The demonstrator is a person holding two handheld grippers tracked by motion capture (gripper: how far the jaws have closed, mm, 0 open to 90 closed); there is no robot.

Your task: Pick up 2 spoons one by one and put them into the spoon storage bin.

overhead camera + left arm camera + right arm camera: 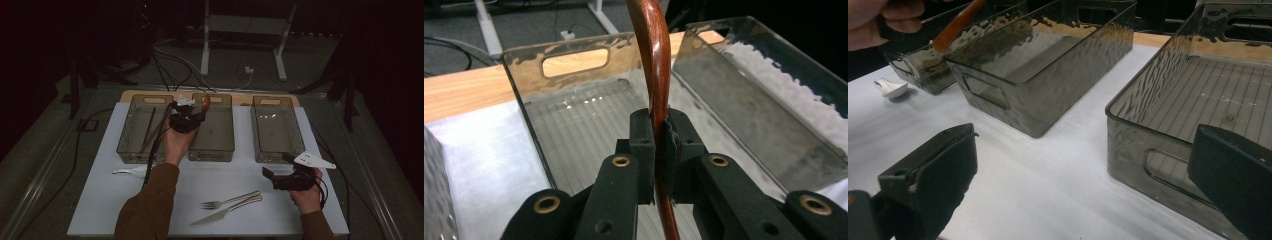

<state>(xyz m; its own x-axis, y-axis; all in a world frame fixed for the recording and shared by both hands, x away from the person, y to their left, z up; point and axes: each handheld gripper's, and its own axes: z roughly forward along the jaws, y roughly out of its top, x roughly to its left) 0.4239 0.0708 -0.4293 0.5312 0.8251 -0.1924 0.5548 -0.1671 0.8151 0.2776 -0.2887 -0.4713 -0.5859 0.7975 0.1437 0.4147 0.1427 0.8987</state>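
At a dimly lit table, we see the left gripper point(186, 120) clenched on a curved reddish-brown wooden utensil point(655, 60), its pads pinching the handle as it hangs over the near end of the middle bin point(212, 147). In the left gripper view the handle rises between the black jaws above the bin's ribbed floor. We see the right gripper point(280, 175) resting low over the white mat point(100, 200), near the right bin point(276, 150), its jaws spread wide with nothing between them. The left bin point(131, 145) holds dark chopsticks point(150, 127). A fork point(230, 201) and a knife point(225, 211) lie side by side on the mat, and a white spoon point(127, 171) lies just before the left bin.
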